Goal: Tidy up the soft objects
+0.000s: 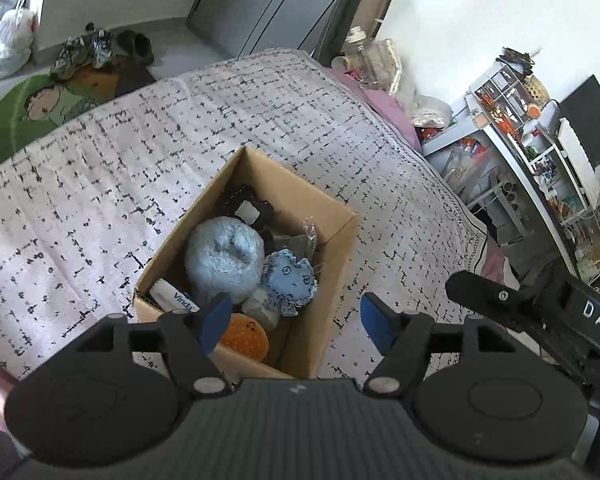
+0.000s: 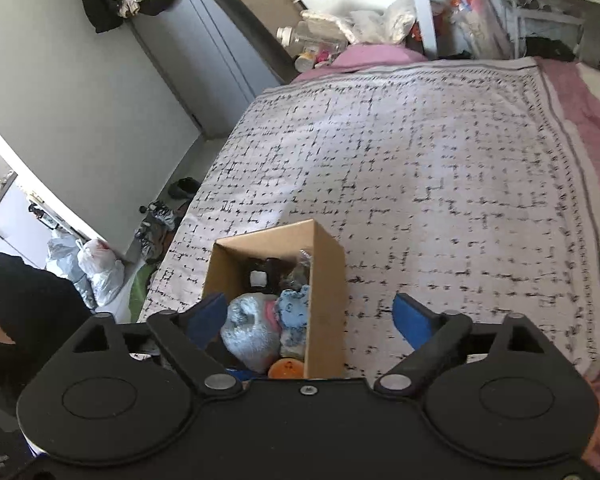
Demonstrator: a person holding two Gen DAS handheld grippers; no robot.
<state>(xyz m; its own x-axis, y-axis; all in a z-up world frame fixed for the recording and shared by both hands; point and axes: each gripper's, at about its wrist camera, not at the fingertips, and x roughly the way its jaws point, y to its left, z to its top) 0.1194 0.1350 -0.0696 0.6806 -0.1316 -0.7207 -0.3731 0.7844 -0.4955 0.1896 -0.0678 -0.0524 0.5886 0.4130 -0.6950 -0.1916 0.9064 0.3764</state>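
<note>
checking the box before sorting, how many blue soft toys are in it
2: a fluffy pale blue plush in the middle of the cardboard box, and a flat blue stitched toy touching its right side. Others may be buried underneath.

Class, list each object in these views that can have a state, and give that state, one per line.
Cardboard box: open-topped, holding toys, on the bed.
Fluffy blue plush: inside the box.
Orange plush: inside the box.
Left gripper: open, empty.
Right gripper: open, empty.

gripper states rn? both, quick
left gripper: open, holding nothing, above the cardboard box.
right gripper: open, holding nothing, also above the box.
</note>
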